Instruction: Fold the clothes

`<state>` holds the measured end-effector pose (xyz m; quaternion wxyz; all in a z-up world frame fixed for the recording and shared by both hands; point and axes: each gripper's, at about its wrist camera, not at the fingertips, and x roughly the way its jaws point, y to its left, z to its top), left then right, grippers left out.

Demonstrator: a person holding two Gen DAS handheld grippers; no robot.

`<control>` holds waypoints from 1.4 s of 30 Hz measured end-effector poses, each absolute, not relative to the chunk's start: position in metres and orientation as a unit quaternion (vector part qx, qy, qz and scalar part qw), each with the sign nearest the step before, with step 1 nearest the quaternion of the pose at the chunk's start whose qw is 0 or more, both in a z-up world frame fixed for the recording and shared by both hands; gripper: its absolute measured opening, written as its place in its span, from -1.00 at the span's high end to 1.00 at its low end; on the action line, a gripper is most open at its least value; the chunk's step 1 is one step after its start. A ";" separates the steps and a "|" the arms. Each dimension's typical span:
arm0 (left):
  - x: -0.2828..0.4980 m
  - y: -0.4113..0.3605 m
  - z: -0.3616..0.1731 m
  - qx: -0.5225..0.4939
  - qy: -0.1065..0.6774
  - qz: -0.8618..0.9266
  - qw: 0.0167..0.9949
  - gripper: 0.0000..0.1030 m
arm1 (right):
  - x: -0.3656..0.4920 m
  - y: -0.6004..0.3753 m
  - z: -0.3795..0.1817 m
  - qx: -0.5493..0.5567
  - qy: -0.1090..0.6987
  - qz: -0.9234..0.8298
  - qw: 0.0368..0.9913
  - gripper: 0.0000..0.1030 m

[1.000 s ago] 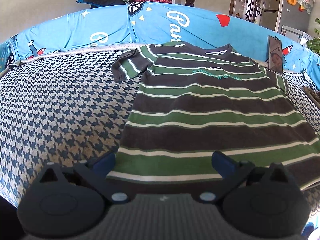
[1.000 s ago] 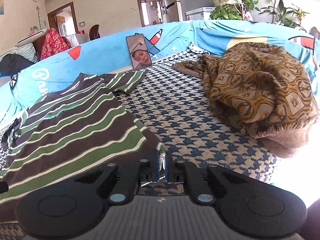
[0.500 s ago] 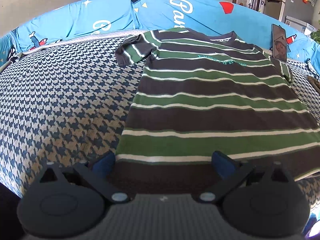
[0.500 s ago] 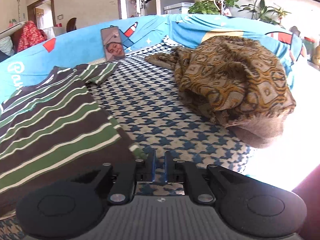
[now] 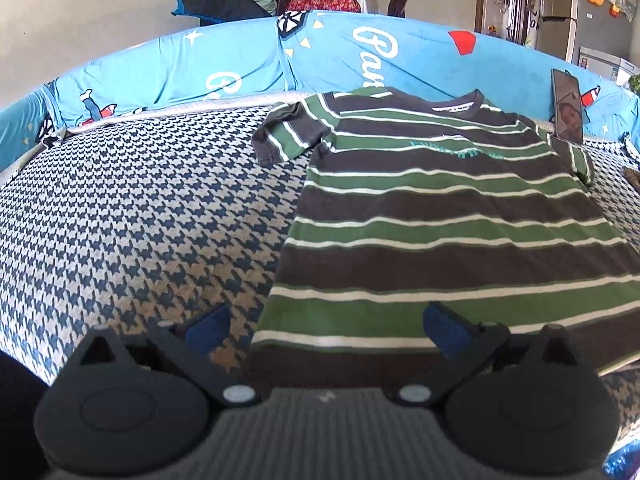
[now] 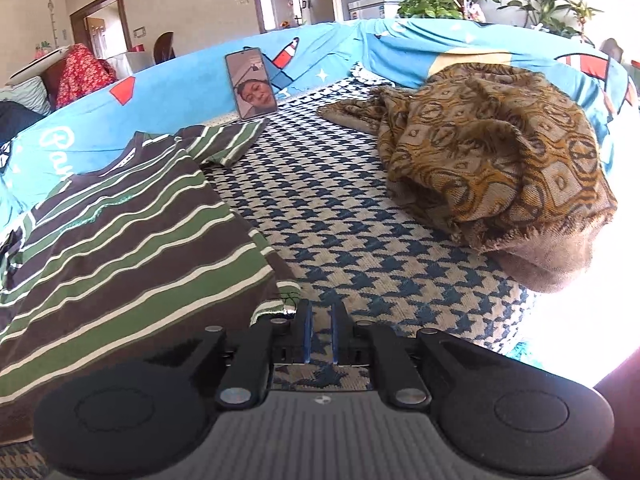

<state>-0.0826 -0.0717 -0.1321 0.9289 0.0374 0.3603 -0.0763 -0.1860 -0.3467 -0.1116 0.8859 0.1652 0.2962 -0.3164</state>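
Folding has not started, by the look of it: the shirt (image 5: 448, 216) lies spread flat, front up, on the houndstooth sofa seat (image 5: 140, 216), collar toward the blue backrest (image 5: 240, 64) and hem toward the front edge, with no fold in it yet. One sleeve sticks out on the far side of the shirt from the phone (image 6: 251, 83), the other lies just beside the phone, which leans upright against the backrest. The left gripper (image 5: 326, 330) sits low at the hem, its jaws wide apart, one finger over the bare seat just off the shirt's side edge and the other over the hem itself; whether either touches cloth I cannot tell. The right gripper (image 6: 319, 330) is at the shirt's other hem corner, its jaws nearly together with only a thin gap, and the curled corner of the hem lies just beside them, not between them as far as I can see. A brown patterned blanket (image 6: 500, 160) is heaped well apart from the shirt, beyond the phone's side. I would say nearly everything is left: both hem corners need taking hold of, then the sleeves and sides brought in, then the length doubled over. If the blanket counts as clothes to fold, that is untouched too.
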 end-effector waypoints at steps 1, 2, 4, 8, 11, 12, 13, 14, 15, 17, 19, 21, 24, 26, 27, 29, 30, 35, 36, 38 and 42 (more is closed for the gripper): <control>-0.082 -0.072 -0.131 0.036 0.359 -0.076 0.929 -1.00 | -0.184 -0.345 -0.109 0.160 0.297 -0.306 0.890 0.80; -0.082 -0.071 -0.130 0.035 0.358 -0.076 0.930 -1.00 | -0.180 -0.344 -0.107 0.157 0.298 -0.293 0.895 0.80; -0.083 -0.071 -0.128 0.033 0.353 -0.076 0.932 -1.00 | -0.174 -0.342 -0.101 0.152 0.301 -0.267 0.903 0.79; -0.082 -0.071 -0.126 0.029 0.348 -0.076 0.934 -1.00 | -0.160 -0.339 -0.094 0.143 0.317 -0.214 0.913 0.75; -0.080 -0.070 -0.126 0.024 0.349 -0.076 0.934 -1.00 | -0.148 -0.335 -0.091 0.133 0.336 -0.168 0.917 0.74; -0.079 -0.071 -0.125 0.024 0.349 -0.076 0.934 -1.00 | -0.144 -0.335 -0.091 0.132 0.342 -0.151 0.918 0.74; -0.078 -0.071 -0.125 0.024 0.350 -0.077 0.933 -1.00 | -0.141 -0.335 -0.090 0.132 0.345 -0.139 0.919 0.74; -0.077 -0.071 -0.125 0.022 0.352 -0.079 0.933 -1.00 | -0.138 -0.336 -0.089 0.133 0.347 -0.127 0.920 0.73; -0.075 -0.071 -0.124 0.020 0.353 -0.080 0.932 -1.00 | -0.135 -0.336 -0.088 0.133 0.350 -0.114 0.920 0.73; -0.071 -0.072 -0.123 0.017 0.356 -0.084 0.930 -1.00 | -0.128 -0.338 -0.085 0.134 0.350 -0.090 0.923 0.73; -0.067 -0.073 -0.122 0.014 0.359 -0.087 0.929 -1.00 | -0.123 -0.339 -0.081 0.127 0.347 -0.072 0.926 0.73; -0.062 -0.075 -0.120 0.014 0.362 -0.089 0.928 -1.00 | -0.116 -0.339 -0.077 0.112 0.345 -0.060 0.930 0.73; -0.054 -0.080 -0.117 0.015 0.362 -0.094 0.927 -1.00 | -0.106 -0.341 -0.073 0.103 0.339 -0.042 0.934 0.72; -0.048 -0.083 -0.116 0.016 0.362 -0.097 0.927 -1.00 | -0.100 -0.343 -0.072 0.104 0.338 -0.039 0.934 0.71; -0.045 -0.084 -0.115 0.016 0.363 -0.098 0.927 -1.00 | -0.096 -0.345 -0.072 0.105 0.338 -0.038 0.934 0.71; -0.039 -0.087 -0.113 0.018 0.363 -0.099 0.926 -1.00 | -0.090 -0.347 -0.072 0.110 0.338 -0.037 0.934 0.71; -0.035 -0.089 -0.112 0.020 0.363 -0.100 0.926 -1.00 | -0.087 -0.347 -0.072 0.114 0.337 -0.035 0.934 0.71; -0.018 -0.102 -0.105 0.031 0.358 -0.112 0.927 -1.00 | -0.072 -0.341 -0.071 0.104 0.338 -0.017 0.935 0.71; -0.014 -0.104 -0.103 0.035 0.355 -0.113 0.927 -1.00 | -0.069 -0.341 -0.071 0.103 0.337 -0.017 0.936 0.71; -0.006 -0.110 -0.101 0.045 0.349 -0.115 0.929 -1.00 | -0.061 -0.340 -0.071 0.105 0.335 -0.017 0.936 0.71; 0.020 -0.113 -0.100 0.043 0.359 -0.113 0.925 -1.00 | -0.044 -0.333 -0.073 0.103 0.337 -0.008 0.936 0.71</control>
